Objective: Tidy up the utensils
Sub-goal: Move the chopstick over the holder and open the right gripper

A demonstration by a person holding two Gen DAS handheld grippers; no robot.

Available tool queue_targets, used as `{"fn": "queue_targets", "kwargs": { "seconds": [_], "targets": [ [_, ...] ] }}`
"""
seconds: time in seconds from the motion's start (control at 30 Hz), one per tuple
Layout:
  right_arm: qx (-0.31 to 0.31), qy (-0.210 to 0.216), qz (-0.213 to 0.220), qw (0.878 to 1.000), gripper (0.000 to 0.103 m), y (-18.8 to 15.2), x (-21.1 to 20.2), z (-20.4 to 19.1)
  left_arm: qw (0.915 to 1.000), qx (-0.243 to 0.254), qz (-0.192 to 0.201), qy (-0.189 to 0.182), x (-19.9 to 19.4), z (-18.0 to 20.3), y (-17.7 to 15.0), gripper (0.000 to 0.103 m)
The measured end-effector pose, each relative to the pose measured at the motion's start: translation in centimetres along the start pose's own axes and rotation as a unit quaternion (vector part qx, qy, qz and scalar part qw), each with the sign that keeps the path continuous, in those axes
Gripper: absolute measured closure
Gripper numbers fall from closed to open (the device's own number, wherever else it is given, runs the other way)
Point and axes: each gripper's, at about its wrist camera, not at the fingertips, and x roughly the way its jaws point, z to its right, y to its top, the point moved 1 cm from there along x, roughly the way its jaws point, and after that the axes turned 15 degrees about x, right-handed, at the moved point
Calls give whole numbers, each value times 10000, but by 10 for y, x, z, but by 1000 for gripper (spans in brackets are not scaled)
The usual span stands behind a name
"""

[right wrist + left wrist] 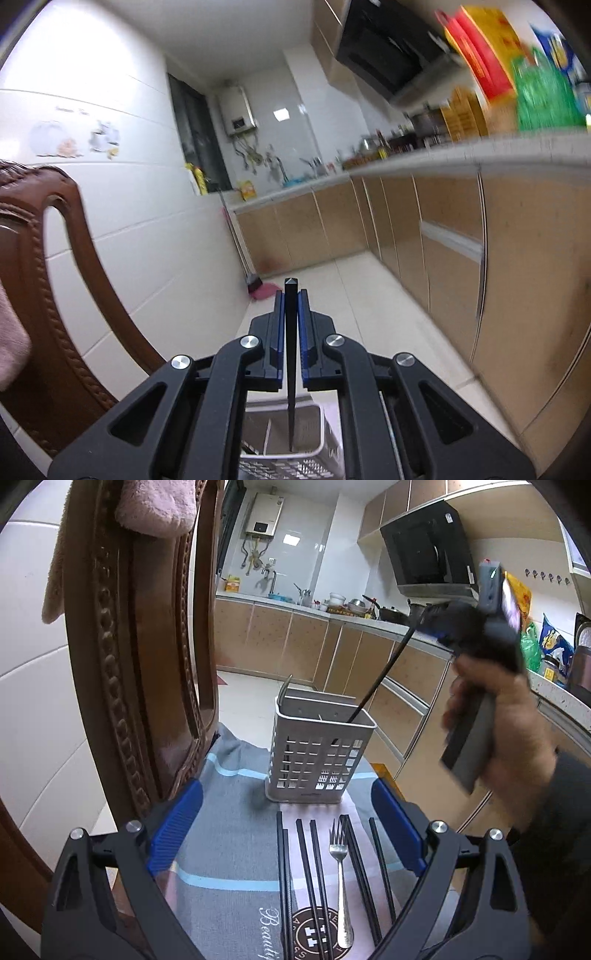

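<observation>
A grey perforated utensil holder [319, 753] stands on a grey cloth [229, 812]. Several black chopsticks [310, 878] and a silver fork [341, 878] lie on the cloth in front of it, between the fingers of my left gripper [286, 834], which is open and empty. My right gripper [439, 622], held up at the right, is shut on a black chopstick [380, 674] whose lower tip is inside the holder. In the right wrist view the right gripper [291, 299] clamps the chopstick [291, 354] upright over the holder [295, 443].
A carved wooden chair back [122, 646] with a pink towel [155, 506] stands close on the left. Kitchen cabinets [280, 638] and a countertop [480, 151] with packages run along the right. The table's right edge is near the holder.
</observation>
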Motion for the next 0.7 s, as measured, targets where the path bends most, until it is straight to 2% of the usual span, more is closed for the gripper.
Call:
{"fn": "queue_targets", "kwargs": {
  "seconds": [0.13, 0.23, 0.3, 0.37, 0.4, 0.5, 0.6, 0.7],
  "targets": [
    [111, -119, -473, 9987, 95, -26, 22, 16, 9999, -70, -89, -6, 4, -3, 1, 11],
    [2, -126, -614, 9980, 87, -35, 22, 21, 9999, -65, -110, 13, 6, -4, 1, 11],
    [7, 17, -724, 9974, 73, -36, 13, 24, 9999, -49, -127, 4, 7, -3, 1, 11],
    [32, 170, -743, 9971, 36, -35, -11, 31, 9999, -35, -166, -20, 8, -2, 1, 11],
    [46, 250, -696, 9973, 32, -35, -27, 35, 9998, -31, -178, -31, 8, -1, 0, 11],
    [-151, 418, -799, 9958, 30, -47, -78, 47, 9997, 43, -234, -60, 9, 4, -1, 11],
    [-631, 139, -1057, 9923, 30, -79, -121, 57, 9994, 157, -294, -56, 9, 11, -3, 11],
    [-773, -73, -1334, 9880, 29, -116, -156, 75, 9989, 257, -380, -67, 7, 19, -7, 11]
  ]
}}
